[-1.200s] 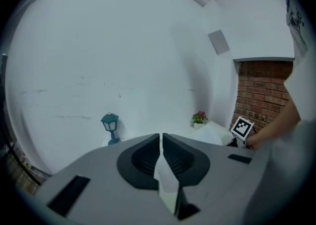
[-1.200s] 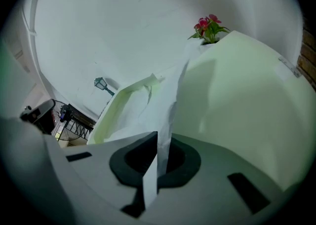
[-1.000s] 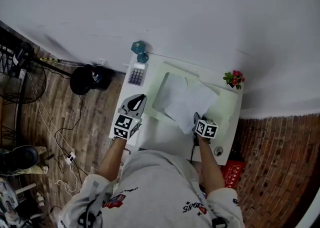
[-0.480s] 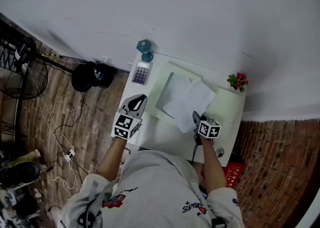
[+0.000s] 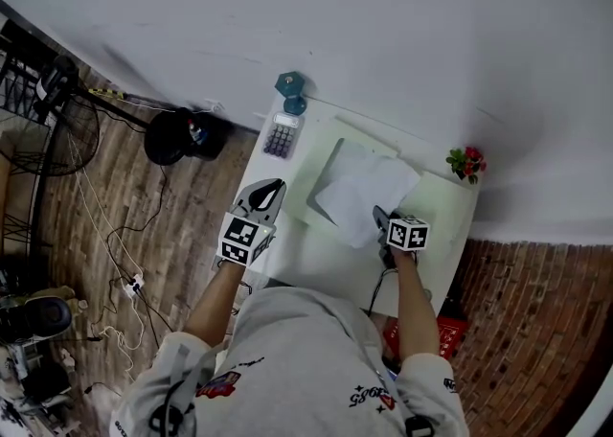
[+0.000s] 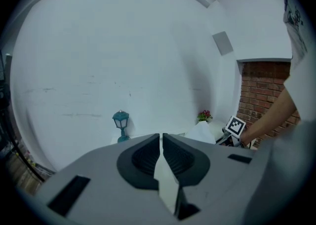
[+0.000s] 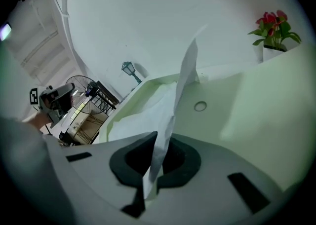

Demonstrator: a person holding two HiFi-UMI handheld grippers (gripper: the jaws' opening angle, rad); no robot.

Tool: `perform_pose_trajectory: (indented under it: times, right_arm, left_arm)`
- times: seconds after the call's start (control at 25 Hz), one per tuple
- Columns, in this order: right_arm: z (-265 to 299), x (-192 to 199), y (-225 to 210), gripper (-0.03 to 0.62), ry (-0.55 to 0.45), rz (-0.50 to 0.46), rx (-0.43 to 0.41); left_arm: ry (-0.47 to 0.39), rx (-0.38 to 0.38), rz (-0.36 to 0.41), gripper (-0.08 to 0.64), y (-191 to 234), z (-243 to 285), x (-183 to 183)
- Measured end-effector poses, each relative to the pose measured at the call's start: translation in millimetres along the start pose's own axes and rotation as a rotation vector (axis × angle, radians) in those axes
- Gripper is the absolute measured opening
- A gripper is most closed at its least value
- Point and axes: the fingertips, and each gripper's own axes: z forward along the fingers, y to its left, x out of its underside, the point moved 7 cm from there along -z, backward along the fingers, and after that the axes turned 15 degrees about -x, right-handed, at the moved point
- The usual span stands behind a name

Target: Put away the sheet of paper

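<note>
- Head view: the left hand-held gripper (image 5: 265, 194) hangs over the near left edge of the white desk (image 5: 316, 258), its 2 jaws drawn together with nothing between them.
- The right hand-held gripper (image 5: 381, 218) is over the desk's right half, jaws closed on the near edge of the sheet of paper (image 5: 364, 188).
- The sheet of paper spreads away from the right hand-held gripper, up and to its left, over a green mat (image 5: 442, 210); it is creased rather than flat.
- Beyond the left hand-held gripper, at the desk's far left corner, lie a calculator (image 5: 281, 136) and a teal lantern (image 5: 290, 90); a potted plant (image 5: 467, 163) stands beyond and right of the right hand-held gripper.
- Left gripper view: the left hand-held gripper (image 6: 161, 140) shows only a thin slit between its jaws and grips nothing. The lantern (image 6: 121, 123) stands ahead to its left, the potted plant (image 6: 204, 116) ahead to its right, with the right hand-held gripper's marker cube farther right.
- Right gripper view: the right hand-held gripper (image 7: 157, 157) pinches the sheet of paper (image 7: 182, 86), which rises upright from between the jaws and curls over the green mat (image 7: 256, 105) ahead.
- The potted plant (image 7: 274, 26) is far ahead on the right, and the lantern (image 7: 129, 68) is ahead on the left.
</note>
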Motion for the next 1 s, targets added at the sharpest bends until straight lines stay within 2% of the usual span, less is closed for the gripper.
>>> perform_pose_trajectory:
  times: [0.08,0.28,0.44,0.56,0.76,0.84,1.0]
  right_arm:
    - [3,4,5,-0.003,0.023,0.003,-0.027]
    - [0,18,9,-0.003,0.033,0.039,-0.097]
    - [-2,14,-4,-0.003,0.032,0.069,-0.099]
    - [2,0,-12,-0.003,0.072,0.061,-0.064]
    - [14,-14,-12,-0.003,0.122,0.003,-0.037]
    - [16,-15,-11,-0.003,0.135,-0.031,-0.014]
    - [22,-16,-8,-0.002,0.175,-0.160,0.057]
  left_arm:
    - [-0.025,-0.004,-0.004,0.034,1,1,-1]
    - [-0.011,0.000,-0.005,0.034,-1,2,-1]
    - [-0.022,0.003,-0.004,0.034,-1,4,2]
    - [-0.015,0.003,-0.003,0.034,-1,3,3]
    - [0.025,-0.001,-0.004,0.034,-1,1,7]
    - [0.010,-0.006,-0.007,0.034,0,2,9]
    - [0.006,-0.010,-0.011,0.034,3,4,11]
